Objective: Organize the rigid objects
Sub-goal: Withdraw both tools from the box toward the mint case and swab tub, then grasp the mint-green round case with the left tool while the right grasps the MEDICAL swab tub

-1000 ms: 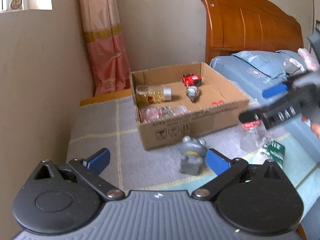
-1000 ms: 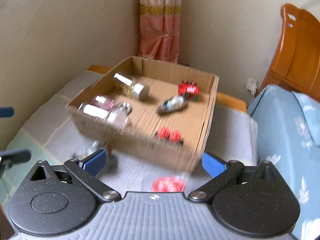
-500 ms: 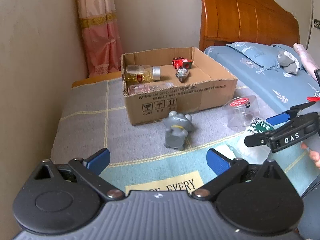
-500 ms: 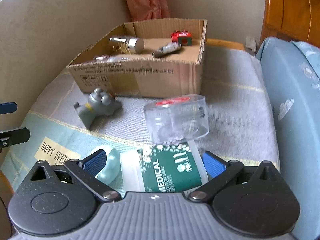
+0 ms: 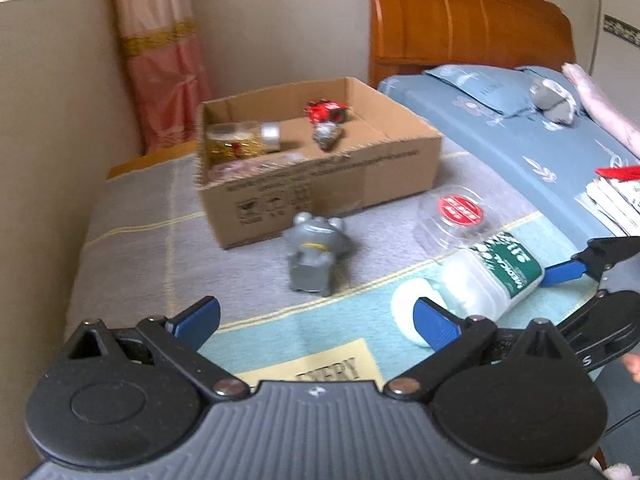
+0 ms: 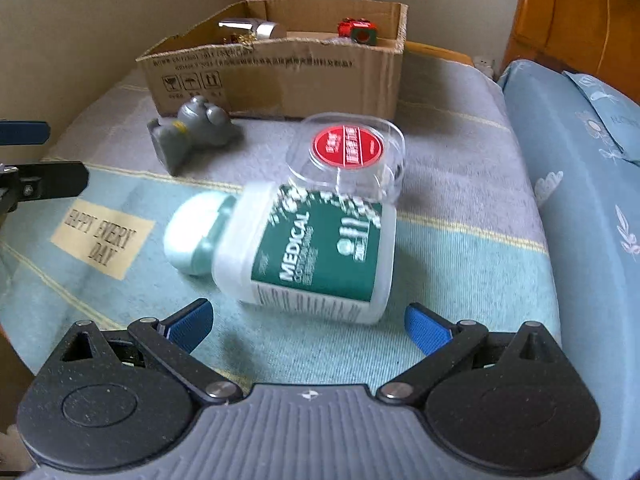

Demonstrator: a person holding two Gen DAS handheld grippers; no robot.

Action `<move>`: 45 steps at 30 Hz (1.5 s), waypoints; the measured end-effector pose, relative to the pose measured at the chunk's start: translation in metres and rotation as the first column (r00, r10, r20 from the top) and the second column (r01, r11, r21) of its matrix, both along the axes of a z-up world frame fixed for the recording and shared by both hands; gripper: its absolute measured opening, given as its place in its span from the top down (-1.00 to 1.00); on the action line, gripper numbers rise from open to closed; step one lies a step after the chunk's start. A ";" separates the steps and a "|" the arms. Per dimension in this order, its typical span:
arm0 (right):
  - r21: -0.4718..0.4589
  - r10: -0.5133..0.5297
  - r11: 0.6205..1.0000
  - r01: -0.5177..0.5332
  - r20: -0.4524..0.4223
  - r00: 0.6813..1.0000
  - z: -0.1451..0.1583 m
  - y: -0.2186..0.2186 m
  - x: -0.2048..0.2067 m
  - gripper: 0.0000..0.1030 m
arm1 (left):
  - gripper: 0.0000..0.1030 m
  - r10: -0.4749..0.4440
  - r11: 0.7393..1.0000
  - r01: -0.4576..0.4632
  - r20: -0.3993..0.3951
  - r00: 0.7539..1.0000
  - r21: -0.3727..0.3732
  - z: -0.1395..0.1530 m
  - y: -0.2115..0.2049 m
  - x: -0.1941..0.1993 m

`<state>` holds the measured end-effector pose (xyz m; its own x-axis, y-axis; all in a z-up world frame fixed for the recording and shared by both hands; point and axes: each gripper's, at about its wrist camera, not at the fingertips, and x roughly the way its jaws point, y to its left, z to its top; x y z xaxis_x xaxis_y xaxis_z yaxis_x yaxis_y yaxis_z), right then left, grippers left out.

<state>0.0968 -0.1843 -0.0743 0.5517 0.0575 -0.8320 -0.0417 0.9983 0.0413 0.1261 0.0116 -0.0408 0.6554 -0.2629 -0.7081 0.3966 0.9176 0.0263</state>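
A white bottle with a green "MEDICAL" label (image 6: 316, 256) (image 5: 496, 272) lies on its side on the blue-and-grey mat, its pale cap pointing left. My right gripper (image 6: 308, 326) is open just in front of its base, fingers apart on either side, nothing held. Behind the bottle lies a clear plastic tub with a red sticker (image 6: 352, 156) (image 5: 456, 216). A grey toy figure (image 5: 316, 256) (image 6: 192, 132) lies near the cardboard box (image 5: 320, 196) (image 6: 280, 68), which holds a gold-filled jar, a red toy and other small items. My left gripper (image 5: 316, 322) is open and empty, short of the figure.
A wall runs along the left of the mat (image 6: 460, 264). A bed with blue bedding (image 5: 520, 136) and a wooden headboard (image 5: 460, 20) borders the right. A pink curtain (image 5: 160, 60) hangs behind the box. Papers (image 5: 616, 196) lie on the bed at right.
Both grippers have drawn back from the box and dropped lower. The right one has closed in on the lying medical bottle, which now fills its view. Both stay open.
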 end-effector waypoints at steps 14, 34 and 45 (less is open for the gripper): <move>-0.054 0.001 0.999 0.005 0.127 0.992 -0.014 0.004 -0.020 -1.00 | -0.98 -0.080 0.997 0.077 -0.113 0.990 -0.027 -0.046 -0.046 0.022; -0.056 -0.032 0.998 0.042 0.175 0.984 -0.016 0.005 -0.031 -1.00 | -0.61 -0.051 0.999 0.051 -0.047 0.998 -0.015 -0.061 -0.030 0.014; -0.057 -0.045 0.997 0.056 0.179 0.983 -0.016 0.006 -0.033 -1.00 | 0.00 -0.139 0.990 0.138 -0.019 0.990 -0.029 -0.055 -0.039 0.014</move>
